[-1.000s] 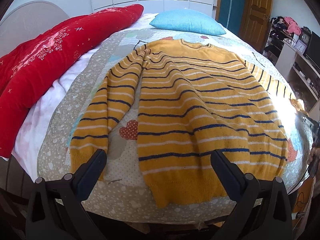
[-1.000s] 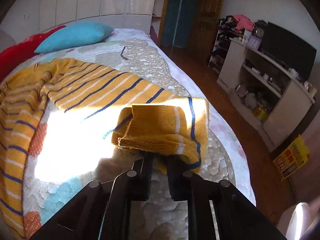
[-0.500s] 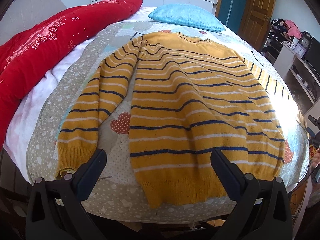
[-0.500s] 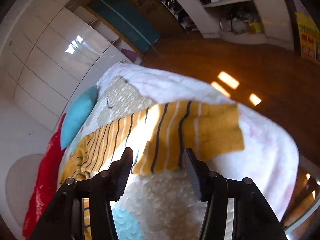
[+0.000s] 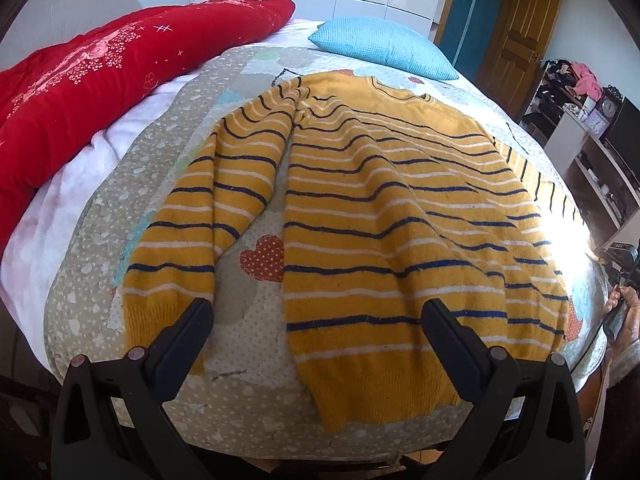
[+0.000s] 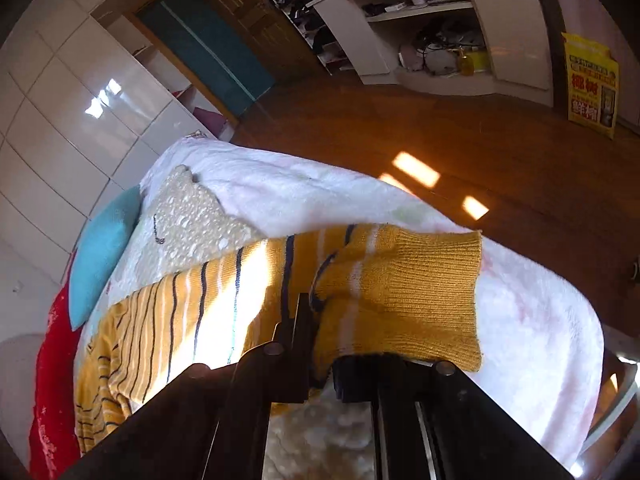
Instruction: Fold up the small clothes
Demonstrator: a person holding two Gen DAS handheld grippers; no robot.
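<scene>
We see one bed [image 5: 100, 256] with a grey patterned cover. One red quilt [image 5: 100, 68] runs along its edge at 10 o'clock in the left wrist view, one blue pillow [image 5: 384, 48] lies at 12 o'clock, and a wooden door [image 5: 516, 36] stands at 1 o'clock. White shelves [image 5: 592, 168] with clutter and one clock [image 5: 608, 108] stand at 3 o'clock. Nothing blocks the garment from the left tool.

One sweater [image 5: 380, 220], yellow with dark and white stripes, lies flat on the bed with its neck toward the pillow and its hem at the near edge. Its two sleeves: one lies straight down at 9 o'clock of the body, its cuff [image 5: 160, 316] just beside the left tool's left finger. The other runs off at 3 o'clock.

The left tool [image 5: 316, 340] hangs over the near bed edge, wide apart, nothing between its two fingers. The hem shows between them, and we cannot tell whether they touch it.

In the right wrist view the right tool [image 6: 320, 344] is clamped on the other sleeve [image 6: 392, 292] near its cuff; its jaws have just been closing, and the knit is bunched between them. The sleeve lies across the bed's side edge, cuff end at 2 o'clock of the tool, the rest running to 9 o'clock. A wooden floor [image 6: 460, 136] with sun patches lies beyond, and one yellow bag [image 6: 592, 84] leans at 2 o'clock. At the right edge of the left view, a hand [image 5: 624, 312] holds the right tool.
</scene>
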